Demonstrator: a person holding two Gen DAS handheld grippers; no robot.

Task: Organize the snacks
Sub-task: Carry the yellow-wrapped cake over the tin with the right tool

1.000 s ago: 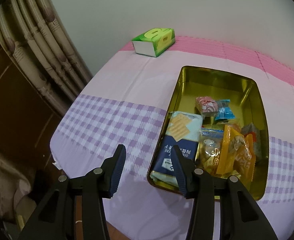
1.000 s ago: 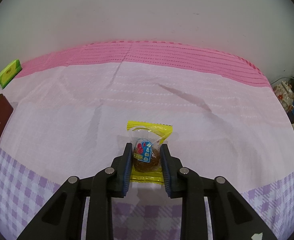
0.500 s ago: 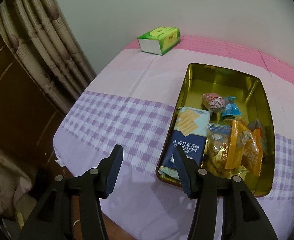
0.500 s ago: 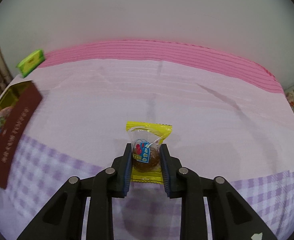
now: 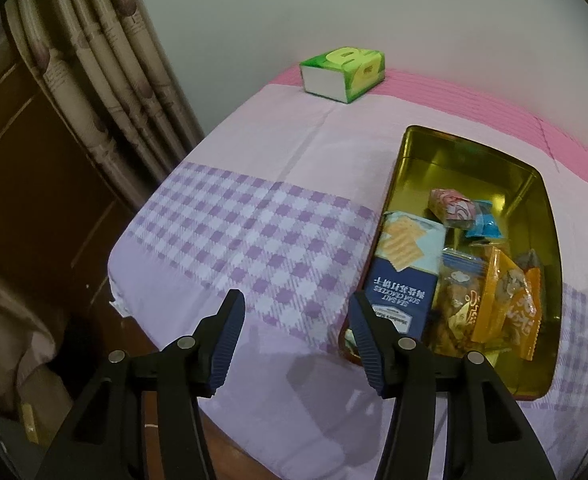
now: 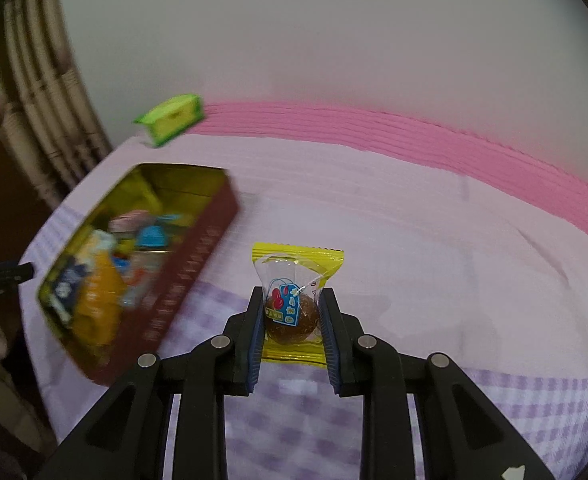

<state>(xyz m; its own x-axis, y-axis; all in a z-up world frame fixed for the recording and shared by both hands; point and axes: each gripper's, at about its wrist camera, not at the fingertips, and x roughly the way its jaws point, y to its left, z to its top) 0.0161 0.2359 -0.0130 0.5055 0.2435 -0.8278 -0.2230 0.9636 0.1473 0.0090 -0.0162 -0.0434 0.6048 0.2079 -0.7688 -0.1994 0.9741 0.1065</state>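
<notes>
My right claw is clamped on a clear, yellow-edged snack packet holding a brown ball, held above the surface just right of the gold tin. My left claw gapes wide, empty, by the tin's near corner, beside the cracker pack.

This is a room in a home, likely a bedroom or living room. A pink and purple checked cotton cloth covers the table or bed, set against a plain pale painted wall. Beige pleated patterned curtains hang at the left beside dark brown wooden panelling. A green cardboard tissue box sits near the wall.
</notes>
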